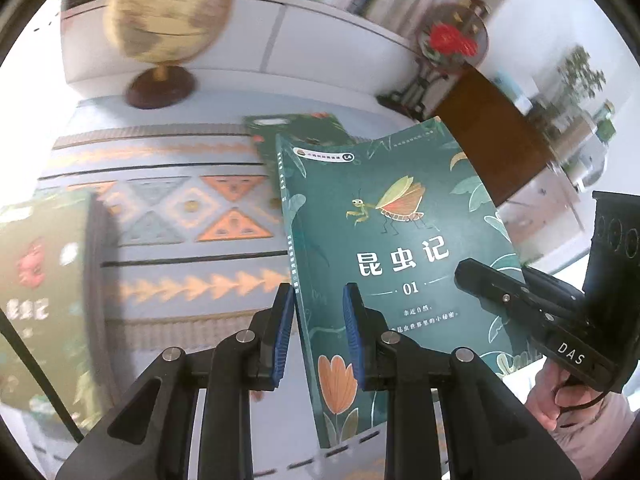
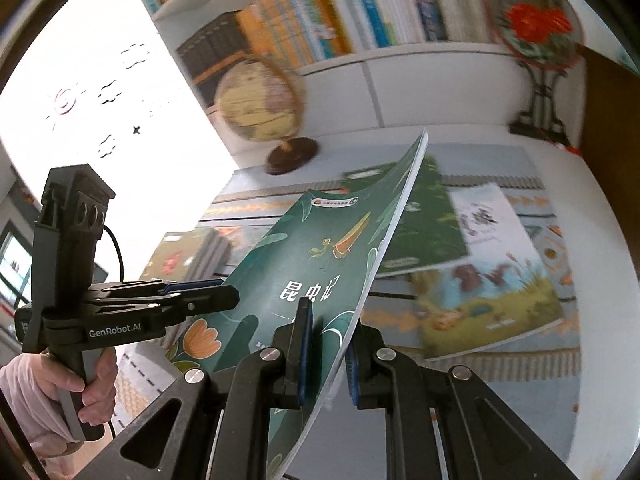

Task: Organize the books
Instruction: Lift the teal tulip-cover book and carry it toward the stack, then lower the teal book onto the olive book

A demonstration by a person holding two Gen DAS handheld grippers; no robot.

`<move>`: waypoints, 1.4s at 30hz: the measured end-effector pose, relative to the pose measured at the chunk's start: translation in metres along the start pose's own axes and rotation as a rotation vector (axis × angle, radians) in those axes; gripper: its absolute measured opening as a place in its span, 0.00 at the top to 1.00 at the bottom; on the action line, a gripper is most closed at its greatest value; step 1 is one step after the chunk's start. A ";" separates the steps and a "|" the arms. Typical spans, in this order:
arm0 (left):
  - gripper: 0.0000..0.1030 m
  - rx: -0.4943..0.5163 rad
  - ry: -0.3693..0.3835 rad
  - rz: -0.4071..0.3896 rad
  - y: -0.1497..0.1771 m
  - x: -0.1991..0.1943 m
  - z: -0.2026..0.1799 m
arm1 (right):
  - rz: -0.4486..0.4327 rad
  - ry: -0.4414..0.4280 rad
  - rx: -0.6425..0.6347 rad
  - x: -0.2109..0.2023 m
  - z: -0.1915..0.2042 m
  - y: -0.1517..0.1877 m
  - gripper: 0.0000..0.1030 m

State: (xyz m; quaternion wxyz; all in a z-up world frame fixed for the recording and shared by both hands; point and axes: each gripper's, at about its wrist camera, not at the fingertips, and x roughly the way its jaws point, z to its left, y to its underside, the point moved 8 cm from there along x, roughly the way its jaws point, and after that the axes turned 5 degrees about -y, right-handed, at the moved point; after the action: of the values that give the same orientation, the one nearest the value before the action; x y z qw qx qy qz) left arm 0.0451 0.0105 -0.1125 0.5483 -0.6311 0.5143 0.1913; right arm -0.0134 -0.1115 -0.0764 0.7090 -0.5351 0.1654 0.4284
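As seen from the left wrist, the thin dark-green paperback insect book [image 1: 384, 240] is pinched at its spine edge by the left gripper [image 1: 318, 332], jaws nearly closed, above the patterned surface [image 1: 168, 216]. From the right wrist, its page edge is clamped in the right gripper [image 2: 326, 354], jaws nearly closed; a carrying step is judged, with placement on the green book stack [image 2: 180, 260] next.

Dark green paperback book [image 1: 400, 240] with mantis drawing, cover titled "昆虫记" above "01", black handheld right gripper [image 1: 460, 276] body marked "DAS", black handheld left gripper [image 2: 228, 294] body marked "GenRobot.AI"
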 end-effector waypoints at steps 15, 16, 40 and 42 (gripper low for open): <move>0.79 -0.266 -0.193 -0.131 0.022 -0.084 0.166 | 0.101 -0.185 -0.105 0.103 0.146 -0.017 0.86; 0.79 -0.281 -0.201 -0.135 0.023 -0.087 0.175 | 0.118 -0.199 -0.101 0.114 0.154 -0.017 0.86; 0.79 -0.493 -0.359 -0.051 0.059 -0.069 0.302 | 0.328 -0.262 0.105 0.245 0.203 0.031 0.86; 0.79 -0.490 -0.379 -0.036 0.056 -0.063 0.302 | 0.329 -0.264 0.115 0.246 0.204 0.031 0.85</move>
State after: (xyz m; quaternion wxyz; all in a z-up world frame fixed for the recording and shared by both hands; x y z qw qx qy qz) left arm 0.0697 0.3135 -0.1877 0.4693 -0.7065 0.3302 0.4143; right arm 0.0589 0.1795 -0.1896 0.6744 -0.3987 0.1808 0.5946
